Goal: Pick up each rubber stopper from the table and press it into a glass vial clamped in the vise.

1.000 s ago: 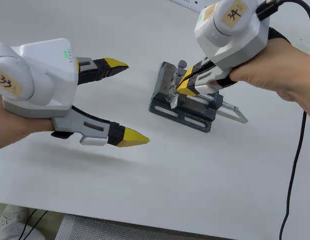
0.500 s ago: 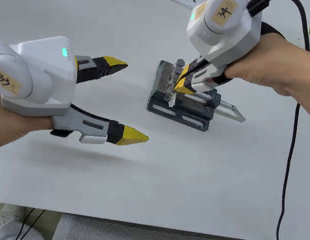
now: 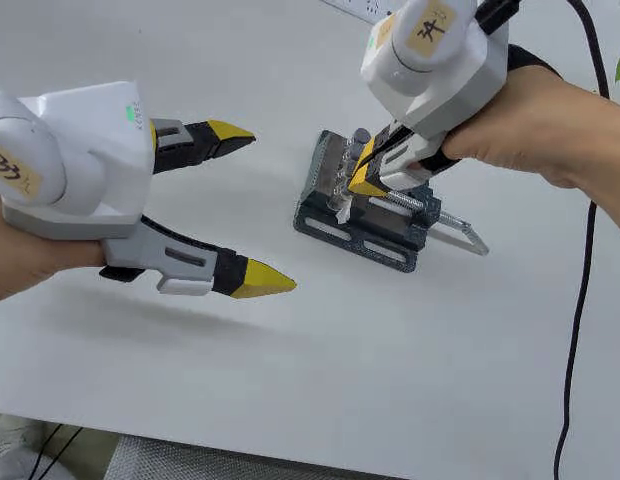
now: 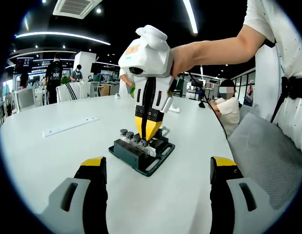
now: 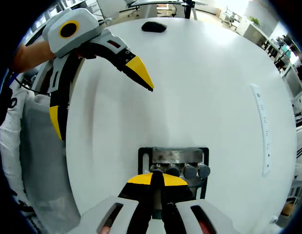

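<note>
Right gripper [image 3: 362, 180]: fingers clenched, tips directly above the near end of the vial row.
Stoppers [image 5: 190, 170]: seated in upright vials [image 4: 130, 139], clamped in vise [image 3: 350, 232].
Left gripper [image 3: 260, 207]: fingers released, well left of the vise.

The vise [image 3: 365, 225] stands on the table [image 3: 390, 380], toward 1 o'clock from its middle; a row of vials [image 3: 342, 190] sits in it; the right gripper [image 3: 365, 178] hangs directly over them; the left gripper [image 3: 270, 208] lies at the vise's 9 o'clock, well apart.
</note>
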Motion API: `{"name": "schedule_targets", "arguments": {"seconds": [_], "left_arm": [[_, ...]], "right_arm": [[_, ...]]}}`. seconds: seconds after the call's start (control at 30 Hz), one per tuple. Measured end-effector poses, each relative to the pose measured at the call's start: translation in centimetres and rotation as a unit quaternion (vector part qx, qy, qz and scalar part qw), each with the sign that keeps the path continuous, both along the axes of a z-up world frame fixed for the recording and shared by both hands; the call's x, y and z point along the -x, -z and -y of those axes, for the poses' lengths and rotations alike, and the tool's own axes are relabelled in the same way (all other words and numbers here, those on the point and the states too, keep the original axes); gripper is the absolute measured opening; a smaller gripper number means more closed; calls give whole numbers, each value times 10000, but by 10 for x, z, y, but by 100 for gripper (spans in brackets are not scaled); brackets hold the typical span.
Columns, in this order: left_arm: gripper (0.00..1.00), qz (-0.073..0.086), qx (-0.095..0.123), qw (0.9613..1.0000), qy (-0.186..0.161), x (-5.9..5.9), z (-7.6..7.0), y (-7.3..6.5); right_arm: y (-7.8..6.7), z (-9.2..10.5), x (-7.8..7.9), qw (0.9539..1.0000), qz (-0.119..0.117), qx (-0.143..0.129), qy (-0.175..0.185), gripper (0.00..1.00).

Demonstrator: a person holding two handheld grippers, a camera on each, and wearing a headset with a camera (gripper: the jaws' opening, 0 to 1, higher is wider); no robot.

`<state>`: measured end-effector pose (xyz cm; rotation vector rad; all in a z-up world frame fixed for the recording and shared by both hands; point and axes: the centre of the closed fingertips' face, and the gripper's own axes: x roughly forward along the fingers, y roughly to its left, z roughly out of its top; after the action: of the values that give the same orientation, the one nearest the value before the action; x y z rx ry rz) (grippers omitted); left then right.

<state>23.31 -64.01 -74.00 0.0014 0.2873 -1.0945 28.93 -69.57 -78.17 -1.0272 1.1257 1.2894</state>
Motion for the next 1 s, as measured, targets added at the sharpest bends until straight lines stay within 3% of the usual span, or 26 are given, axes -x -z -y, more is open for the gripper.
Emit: {"name": "schedule_targets", "arguments": {"seconds": [1.0], "left_arm": [[86, -14, 56, 10000, 19, -1, 5, 0]], "right_arm": [[-1, 0, 2, 9990, -65, 448, -67, 0]]}}
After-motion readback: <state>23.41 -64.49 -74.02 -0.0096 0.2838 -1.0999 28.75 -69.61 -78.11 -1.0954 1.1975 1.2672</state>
